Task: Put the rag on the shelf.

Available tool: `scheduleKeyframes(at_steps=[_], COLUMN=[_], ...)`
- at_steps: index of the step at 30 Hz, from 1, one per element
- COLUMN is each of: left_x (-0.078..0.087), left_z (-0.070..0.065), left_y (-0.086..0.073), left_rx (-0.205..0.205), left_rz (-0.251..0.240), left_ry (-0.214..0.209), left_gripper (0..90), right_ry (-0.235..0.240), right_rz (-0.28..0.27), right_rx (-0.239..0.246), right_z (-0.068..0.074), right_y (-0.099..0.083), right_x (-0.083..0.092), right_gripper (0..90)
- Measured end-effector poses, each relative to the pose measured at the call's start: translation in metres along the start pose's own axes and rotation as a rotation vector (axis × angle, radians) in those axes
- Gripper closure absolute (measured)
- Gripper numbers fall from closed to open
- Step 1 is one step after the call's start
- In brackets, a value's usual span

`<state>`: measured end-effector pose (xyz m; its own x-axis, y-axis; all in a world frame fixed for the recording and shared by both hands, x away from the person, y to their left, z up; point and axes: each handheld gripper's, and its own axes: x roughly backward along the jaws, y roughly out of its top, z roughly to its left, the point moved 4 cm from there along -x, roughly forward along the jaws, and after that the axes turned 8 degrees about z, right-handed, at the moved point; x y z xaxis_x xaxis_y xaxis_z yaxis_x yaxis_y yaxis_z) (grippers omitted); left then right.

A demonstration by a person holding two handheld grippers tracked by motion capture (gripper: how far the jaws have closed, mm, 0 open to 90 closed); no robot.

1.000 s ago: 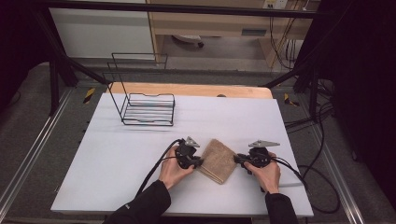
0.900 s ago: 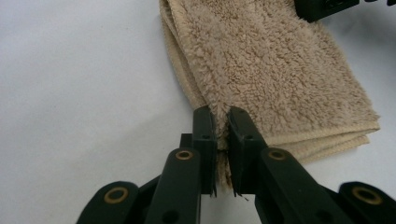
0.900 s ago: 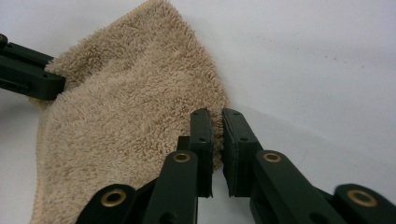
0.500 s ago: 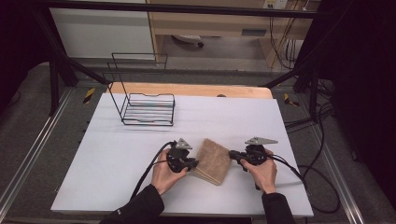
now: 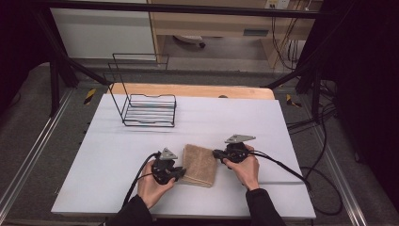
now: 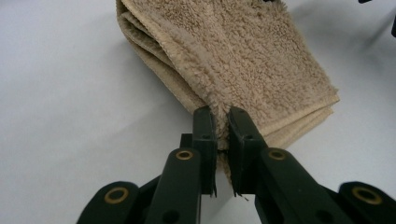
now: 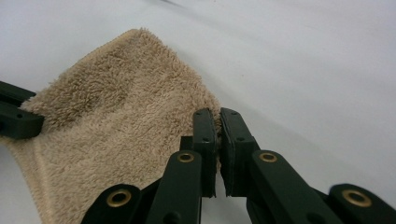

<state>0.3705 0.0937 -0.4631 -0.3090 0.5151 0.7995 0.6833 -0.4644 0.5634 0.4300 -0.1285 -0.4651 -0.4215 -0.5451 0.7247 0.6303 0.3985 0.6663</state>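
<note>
A folded tan towel (image 5: 200, 165) lies on the white table (image 5: 263, 122) between two hands. My left gripper (image 5: 181, 173) is at its near left corner. In the left gripper view its jaws (image 6: 220, 112) are pinched shut on the top layer's edge of the towel (image 6: 261, 60). My right gripper (image 5: 217, 153) meets the towel's far right corner. In the right gripper view (image 7: 214, 112) that gripper is shut on the corner of the towel (image 7: 116, 126). The black tip of the left gripper (image 7: 16, 116) shows at that view's left edge, on the towel.
A black wire rack (image 5: 148, 110) stands at the table's back left. A wooden board (image 5: 188, 90) runs along the far edge. Cables trail from both grippers, the right one (image 5: 291, 172) looping off the table's right side. Bare white surface surrounds the towel.
Both hands have slid left and a little toward the near edge, carrying the towel with them. The towel now sits more squarely, its long side running front to back.
</note>
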Motion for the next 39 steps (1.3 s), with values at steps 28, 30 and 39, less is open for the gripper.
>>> scheduleKeyframes(at_steps=[28, 30, 39], left_x=[0.014, 0.014, 0.006], left_z=[0.029, 0.032, 0.052], left_y=[0.006, 0.01, 0.027], left_rx=[-0.034, -0.038, -0.039], left_rz=[-0.074, -0.069, -0.035], left_ry=[0.008, 0.006, 0.039], left_gripper=[23.1, 21.2, 7.1], right_ry=[0.035, 0.032, 0.022], right_rz=[-0.055, -0.059, -0.067], right_rx=[0.009, 0.004, -0.032], right_z=[-0.002, -0.004, -0.017], right_y=[-0.014, -0.016, -0.036], right_x=[0.018, 0.02, 0.034], right_gripper=[25.0, 22.8, 11.9])
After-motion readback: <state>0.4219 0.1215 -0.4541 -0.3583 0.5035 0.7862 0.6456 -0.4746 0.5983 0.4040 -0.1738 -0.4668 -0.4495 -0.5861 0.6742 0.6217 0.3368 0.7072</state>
